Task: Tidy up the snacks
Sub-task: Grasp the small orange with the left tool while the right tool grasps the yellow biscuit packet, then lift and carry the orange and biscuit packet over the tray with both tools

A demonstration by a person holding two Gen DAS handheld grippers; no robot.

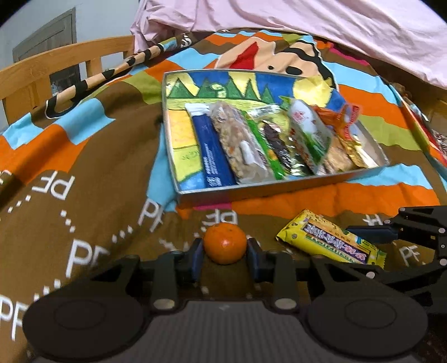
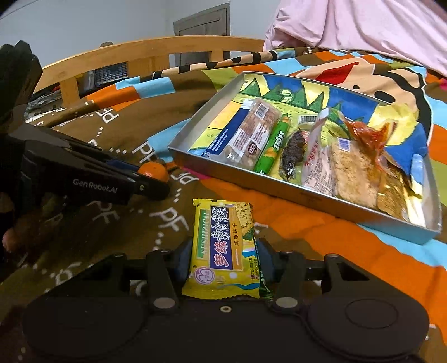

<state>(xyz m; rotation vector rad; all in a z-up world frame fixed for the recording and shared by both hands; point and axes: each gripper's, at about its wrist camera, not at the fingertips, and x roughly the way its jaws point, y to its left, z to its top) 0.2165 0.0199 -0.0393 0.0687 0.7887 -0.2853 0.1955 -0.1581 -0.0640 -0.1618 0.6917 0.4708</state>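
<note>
A small orange [image 1: 225, 243] sits between the blue pads of my left gripper [image 1: 225, 250], which is shut on it just above the brown blanket. In the right wrist view the same orange [image 2: 155, 171] shows at the tip of the left gripper [image 2: 152, 183]. My right gripper [image 2: 225, 258] is shut on the near end of a yellow cracker packet [image 2: 223, 245], and the pads press its long edges. That packet [image 1: 329, 240] lies right of the orange. Beyond both stands a shallow metal tray [image 1: 251, 192] holding several wrapped snacks in a row.
The colourful blanket [image 1: 83, 173] covers a bed. A wooden bed frame [image 2: 139, 55] runs along the far left, and a pink sheet [image 1: 307, 25] is piled behind the tray [image 2: 279, 192]. The tray's far half and left strip show bare painted bottom.
</note>
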